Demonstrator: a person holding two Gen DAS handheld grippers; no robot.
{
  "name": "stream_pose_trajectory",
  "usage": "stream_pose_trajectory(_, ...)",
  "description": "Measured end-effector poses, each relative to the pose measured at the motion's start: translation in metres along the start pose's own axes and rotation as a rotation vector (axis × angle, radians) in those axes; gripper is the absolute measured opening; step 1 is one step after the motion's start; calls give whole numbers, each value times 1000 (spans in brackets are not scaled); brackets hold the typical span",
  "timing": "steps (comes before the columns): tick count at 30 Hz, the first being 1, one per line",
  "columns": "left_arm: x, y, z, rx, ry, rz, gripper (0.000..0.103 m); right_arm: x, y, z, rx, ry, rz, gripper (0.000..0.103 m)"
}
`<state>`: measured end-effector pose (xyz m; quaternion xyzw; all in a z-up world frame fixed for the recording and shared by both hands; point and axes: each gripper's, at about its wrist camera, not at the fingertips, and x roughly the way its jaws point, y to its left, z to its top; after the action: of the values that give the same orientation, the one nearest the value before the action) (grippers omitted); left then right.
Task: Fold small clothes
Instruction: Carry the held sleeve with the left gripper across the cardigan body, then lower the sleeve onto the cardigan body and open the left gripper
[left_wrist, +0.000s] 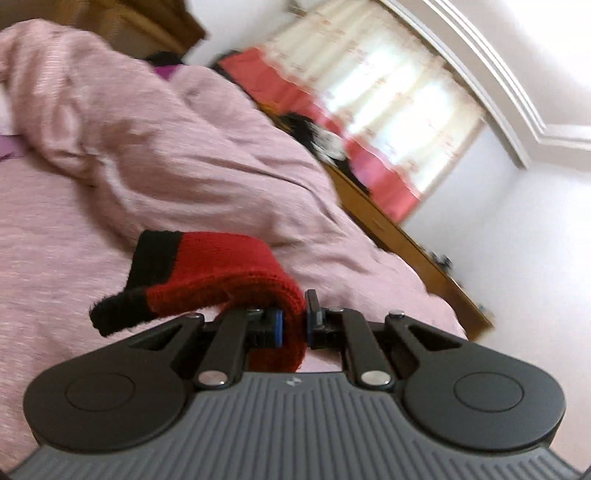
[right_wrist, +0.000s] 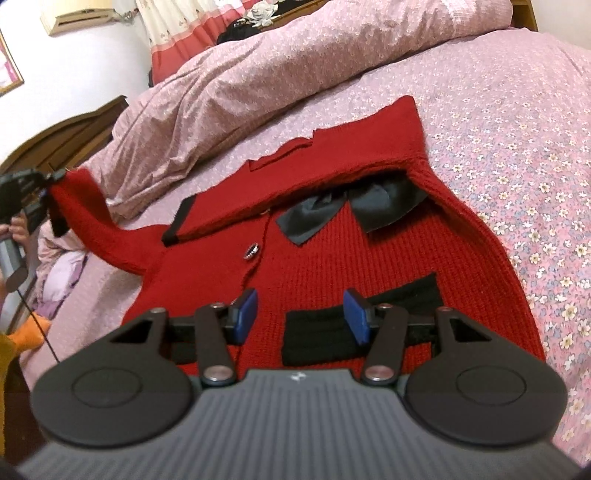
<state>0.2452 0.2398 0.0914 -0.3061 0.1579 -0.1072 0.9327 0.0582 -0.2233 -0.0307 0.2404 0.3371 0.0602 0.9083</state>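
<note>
Red knit cardigan lies face up on the bed, hem near, collar far, a dark bow at the neck and a black pocket band near the hem. One sleeve is already laid across the chest, black cuff toward the left. The other sleeve is lifted off the bed at the far left, its end pinched in the left gripper, whose pads are pressed together on a thick fold of red knit just behind the black cuff. Right gripper hangs over the hem with its jaws spread, holding nothing; whether it touches the knit I cannot tell. Risks, as I judge them: nothing pins the body, so a pull on the raised sleeve could drag the whole cardigan left and shake the folded sleeve loose. The bulky knit could slip from the narrow pinch. The heaped quilt sits close beside the far shoulder and could catch the sleeve on its way over.
</note>
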Motion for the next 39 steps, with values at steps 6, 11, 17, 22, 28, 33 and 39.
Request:
stream_pose_trajectory(6,29,-59,-37,111,114,-16,13,-10,-8,0,24,-24,11,55)
stream_pose_trajectory(11,56,-82,-82,150,217,-6,13,-18,-18,0,42,-42,6,55)
stream_pose_trajectory(17,84,-95,-127,216,306,10,13,-18,-25,-2,64,-40,16,55)
stream_pose_trajectory(22,99,-110,-165,293,419,14,13,-20,-28,-5,69,-38,28,55)
stream_pose_trajectory(28,107,-124,-204,400,548,40,15,-21,-33,-5,89,-41,40,55)
stream_pose_trajectory(33,96,-128,-225,499,614,75,26,-23,-36,-6,98,-45,44,55)
stream_pose_trajectory(39,71,-111,-247,530,672,154,43,-27,-33,-7,98,-47,56,55)
